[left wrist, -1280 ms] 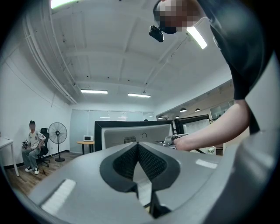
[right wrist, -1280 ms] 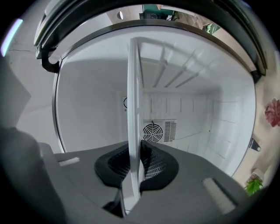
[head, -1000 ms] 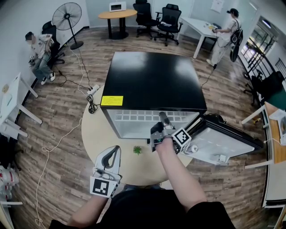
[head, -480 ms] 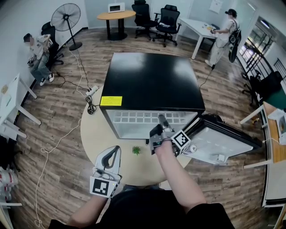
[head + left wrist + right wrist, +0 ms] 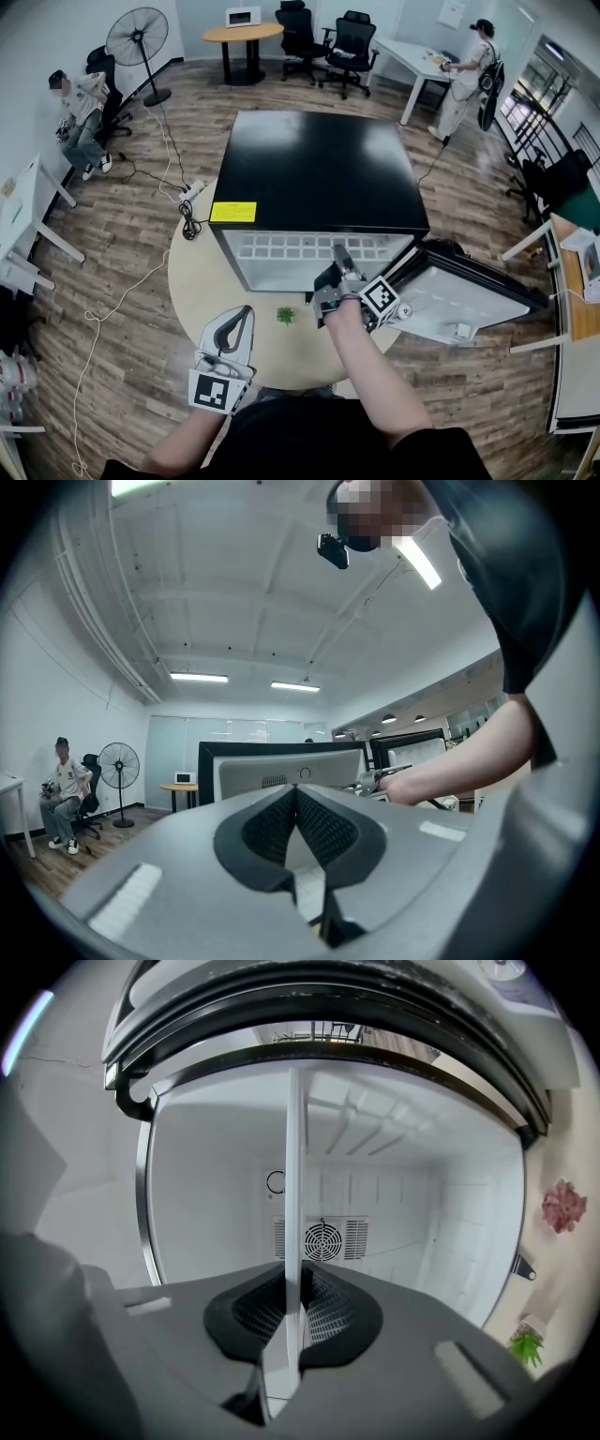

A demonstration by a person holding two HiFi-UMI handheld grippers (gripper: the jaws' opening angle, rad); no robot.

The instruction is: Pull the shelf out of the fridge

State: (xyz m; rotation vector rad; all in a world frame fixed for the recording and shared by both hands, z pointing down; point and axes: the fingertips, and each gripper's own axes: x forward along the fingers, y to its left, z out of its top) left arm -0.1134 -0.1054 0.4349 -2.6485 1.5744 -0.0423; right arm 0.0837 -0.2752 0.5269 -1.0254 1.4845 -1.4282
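Note:
The black fridge [image 5: 319,169] stands on a round table [image 5: 202,281] with its door [image 5: 464,298] swung open to the right. In the right gripper view the white interior shows, with a fan grille at the back. The thin pale shelf [image 5: 294,1194] appears edge-on, running from the back wall out to my right gripper [image 5: 286,1321], which is shut on its front edge. In the head view my right gripper [image 5: 339,258] is at the fridge's open mouth. My left gripper [image 5: 242,319] is held low near my body, shut and empty, and in its own view the left gripper [image 5: 296,803] points at the fridge front.
A small green plant [image 5: 287,315] sits on the table just in front of the fridge, left of my right hand. A power strip and cables [image 5: 192,202] lie on the floor at the left. People, chairs, a fan and desks stand farther off.
My right gripper has drawn back a little toward me, still shut on the shelf edge. The left gripper has stayed in place.

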